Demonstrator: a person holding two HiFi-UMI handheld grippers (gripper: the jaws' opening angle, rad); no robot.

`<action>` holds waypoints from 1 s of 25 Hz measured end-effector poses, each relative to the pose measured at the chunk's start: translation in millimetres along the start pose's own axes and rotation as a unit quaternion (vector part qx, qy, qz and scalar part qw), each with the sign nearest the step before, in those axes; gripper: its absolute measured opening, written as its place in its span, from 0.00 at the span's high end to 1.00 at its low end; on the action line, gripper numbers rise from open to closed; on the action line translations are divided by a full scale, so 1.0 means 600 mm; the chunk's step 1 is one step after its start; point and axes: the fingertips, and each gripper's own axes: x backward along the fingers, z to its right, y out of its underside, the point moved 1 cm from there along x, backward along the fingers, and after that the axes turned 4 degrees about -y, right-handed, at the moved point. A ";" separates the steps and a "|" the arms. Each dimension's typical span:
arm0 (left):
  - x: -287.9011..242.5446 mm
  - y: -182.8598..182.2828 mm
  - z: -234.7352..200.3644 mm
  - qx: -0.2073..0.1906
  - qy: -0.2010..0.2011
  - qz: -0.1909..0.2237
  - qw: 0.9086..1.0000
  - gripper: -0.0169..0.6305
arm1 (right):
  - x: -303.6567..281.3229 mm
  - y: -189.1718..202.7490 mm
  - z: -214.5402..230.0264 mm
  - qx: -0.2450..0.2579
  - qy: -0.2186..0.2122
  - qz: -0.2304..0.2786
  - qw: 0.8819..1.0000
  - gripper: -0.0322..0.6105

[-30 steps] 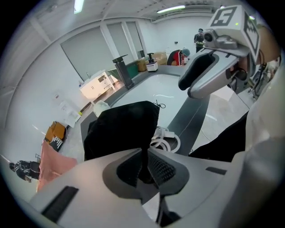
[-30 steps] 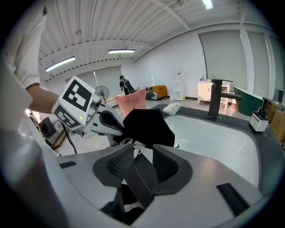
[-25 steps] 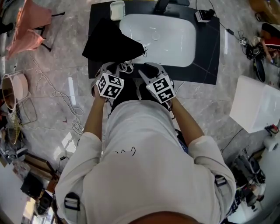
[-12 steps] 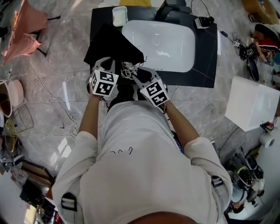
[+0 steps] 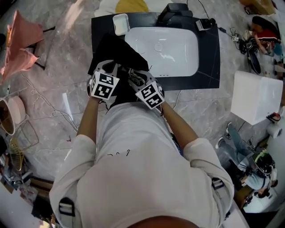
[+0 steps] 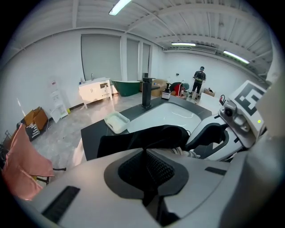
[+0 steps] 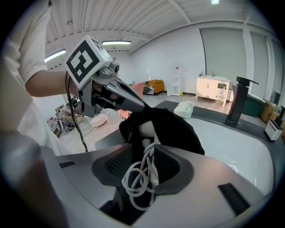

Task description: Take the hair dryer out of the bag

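A black cloth bag [image 5: 116, 50] lies on the dark counter [image 5: 209, 62] left of the sink. My left gripper [image 5: 115, 67] is shut on the bag's near edge; black cloth [image 6: 156, 133] bunches just past its closed jaws [image 6: 144, 149]. My right gripper [image 5: 135, 76] is close beside it, at the bag's mouth. A coiled white cord [image 7: 141, 176] runs between its pads, which have just been opening a little but still touch it. The hair dryer's white body [image 7: 145, 130] shows inside the bag's opening [image 7: 169, 129]. The left gripper [image 7: 136, 106] holds the opening's rim.
A white sink basin [image 5: 162, 46] fills the counter's middle, with a black faucet [image 5: 176, 11] behind it and a white soap dish [image 5: 120, 23] at the back left. A white box [image 5: 256, 95] stands on the floor at the right. Loose cables [image 5: 53, 104] trail at the left.
Both grippers have moved up to the bag's near edge, and the right gripper has drawn left, closer to the left one. The white cord stays between them.
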 end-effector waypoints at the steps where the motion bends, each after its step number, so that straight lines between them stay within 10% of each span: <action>1: -0.001 0.000 -0.003 0.000 0.009 0.004 1.000 0.92 | -0.007 -0.004 0.001 0.000 0.006 0.001 1.000 0.71; 25: -0.002 0.001 -0.006 0.006 0.096 0.034 0.995 0.92 | -0.081 0.005 0.067 0.015 0.082 -0.066 0.994 0.47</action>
